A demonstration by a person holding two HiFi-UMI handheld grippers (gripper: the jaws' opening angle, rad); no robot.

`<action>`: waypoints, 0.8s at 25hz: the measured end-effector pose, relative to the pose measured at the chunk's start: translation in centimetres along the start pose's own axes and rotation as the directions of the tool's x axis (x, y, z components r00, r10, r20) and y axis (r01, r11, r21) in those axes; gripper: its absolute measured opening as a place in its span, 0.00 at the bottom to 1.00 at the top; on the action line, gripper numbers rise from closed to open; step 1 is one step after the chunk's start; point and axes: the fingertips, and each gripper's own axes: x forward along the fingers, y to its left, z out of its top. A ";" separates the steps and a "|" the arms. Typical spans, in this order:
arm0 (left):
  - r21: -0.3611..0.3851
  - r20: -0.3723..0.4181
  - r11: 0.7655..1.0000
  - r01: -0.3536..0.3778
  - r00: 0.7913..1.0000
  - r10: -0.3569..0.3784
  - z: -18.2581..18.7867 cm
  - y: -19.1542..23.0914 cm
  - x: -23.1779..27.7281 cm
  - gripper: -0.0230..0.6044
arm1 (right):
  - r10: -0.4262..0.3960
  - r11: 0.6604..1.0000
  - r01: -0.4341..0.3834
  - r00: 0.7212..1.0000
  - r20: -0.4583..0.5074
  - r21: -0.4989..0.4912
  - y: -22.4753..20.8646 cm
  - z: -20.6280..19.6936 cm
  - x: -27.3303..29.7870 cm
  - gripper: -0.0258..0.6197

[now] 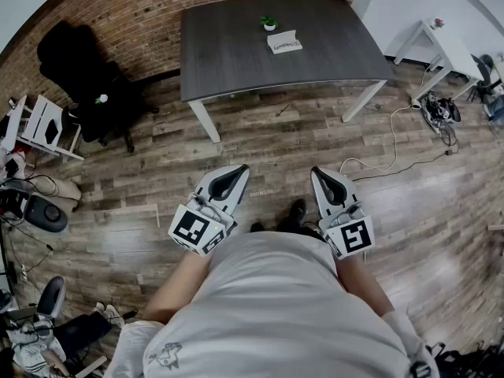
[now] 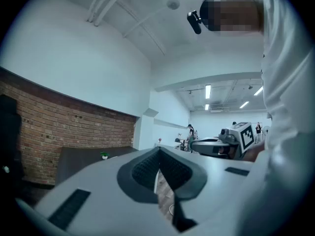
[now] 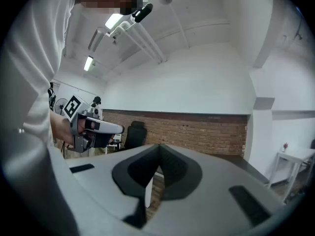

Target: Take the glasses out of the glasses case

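The white-and-black left gripper (image 1: 235, 171) and right gripper (image 1: 318, 172) were held with jaws pressed together and empty. The pale rectangular glasses case (image 1: 284, 42) was seen well ahead of the jaws on a dark grey table (image 1: 228, 53).

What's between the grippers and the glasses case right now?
Head view: only a stretch of wood floor, then the bare near half of the table, separates the left gripper and right gripper from the glasses case.

Person holds both grippers low, side by side but apart, pointing level & fwd. L gripper (image 1: 234, 172): jaws are together, nothing btw. them. R gripper (image 1: 321, 173): jaws are together also, empty. L forearm (image 1: 177, 286) & R forearm (image 1: 364, 282) are bare, w/ elbows bent, angled inward.
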 end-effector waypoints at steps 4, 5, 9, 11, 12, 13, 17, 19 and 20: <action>0.000 -0.001 1.000 -0.004 1.000 0.004 -0.2 -0.3 0.1 0.05 | 0.004 1.000 -0.004 1.000 0.001 0.004 -0.2 -0.3 -0.3 0.05; -0.001 -0.001 1.000 -0.006 1.000 0.006 -0.2 -0.3 0.2 0.05 | 0.006 1.000 -0.006 1.000 0.002 0.009 -0.2 -0.3 -0.3 0.05; -0.001 -0.001 1.000 -0.010 1.000 0.010 -0.2 -0.1 0.8 0.05 | 0.012 1.000 -0.012 1.000 0.000 0.011 -0.8 -0.4 0.1 0.05; -0.004 -0.002 1.000 -0.014 1.000 0.014 -0.2 -0.1 1.1 0.05 | 0.013 1.000 -0.013 1.000 -0.001 0.008 -1.3 -0.5 0.1 0.05; -0.005 -0.002 1.000 -0.016 1.000 0.016 -0.3 0.0 1.3 0.05 | 0.015 1.000 -0.015 1.000 0.000 0.009 -1.5 -0.6 0.1 0.05; -0.006 -0.003 1.000 -0.018 1.000 0.018 -0.3 0.0 1.5 0.05 | 0.017 1.000 -0.017 1.000 0.001 0.011 -1.7 -0.6 0.2 0.05; -0.011 -0.012 1.000 -0.024 1.000 0.024 -0.6 0.2 2.8 0.05 | 0.028 1.000 -0.028 1.000 0.006 0.013 -2.8 -0.8 0.6 0.05; -0.012 -0.015 1.000 -0.028 1.000 0.028 -0.8 0.3 3.5 0.05 | 0.026 1.000 -0.026 1.000 0.006 0.013 -3.5 -1.1 0.7 0.05; -0.011 -0.018 1.000 -0.029 0.999 0.029 -0.9 0.2 3.8 0.05 | 0.022 1.000 -0.022 1.000 0.004 0.013 -3.9 -1.3 0.7 0.05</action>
